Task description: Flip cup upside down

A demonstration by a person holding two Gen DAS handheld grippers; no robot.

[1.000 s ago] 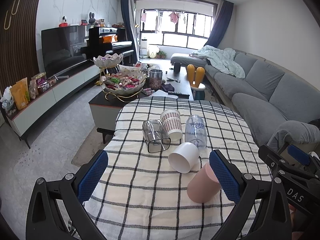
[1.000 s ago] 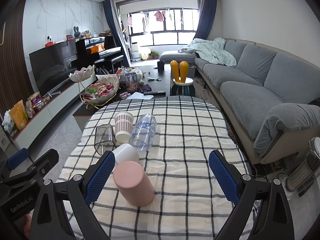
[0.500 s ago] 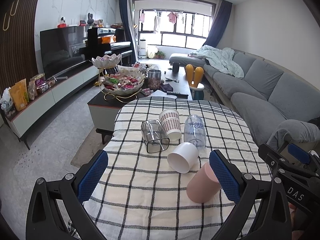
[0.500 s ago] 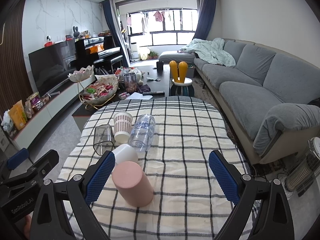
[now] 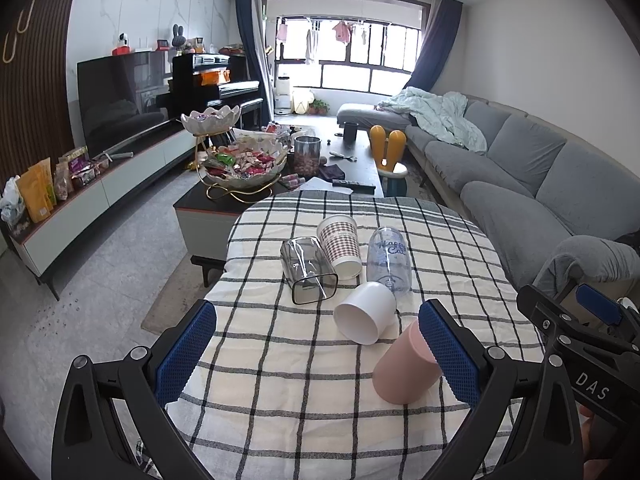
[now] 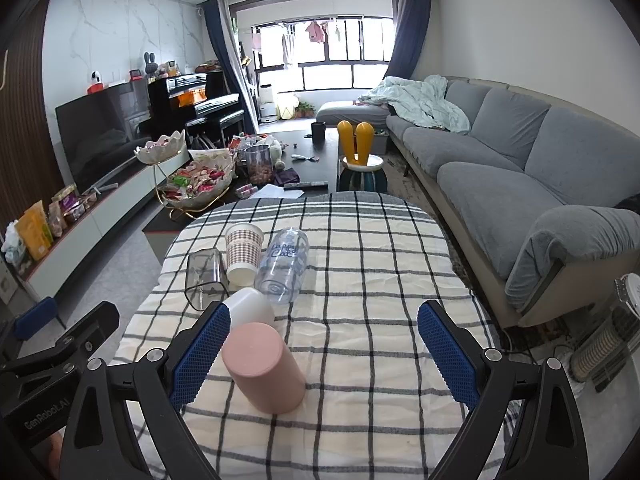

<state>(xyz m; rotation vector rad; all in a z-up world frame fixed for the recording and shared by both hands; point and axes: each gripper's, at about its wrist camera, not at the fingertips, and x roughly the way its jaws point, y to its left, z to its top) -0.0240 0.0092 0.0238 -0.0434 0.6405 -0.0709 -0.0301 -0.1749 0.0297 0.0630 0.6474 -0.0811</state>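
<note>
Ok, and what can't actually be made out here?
- Pink cup: left wrist view, upper end behind the left claw's right finger; its mouth shows in neither view.
- White cup: right wrist view, partly behind the right claw's left finger.
- Clear bottle: lettering too small.

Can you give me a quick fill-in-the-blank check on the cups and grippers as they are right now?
1. The pink cup stands with its closed base facing ____.
2. The white cup lies on its ____.
3. The checked paper cup lies between the clear square cup and the clear ____ with blue lettering.
4. Both the left gripper and the right gripper are ____.

Missing words: up; side; bottle; open
</note>
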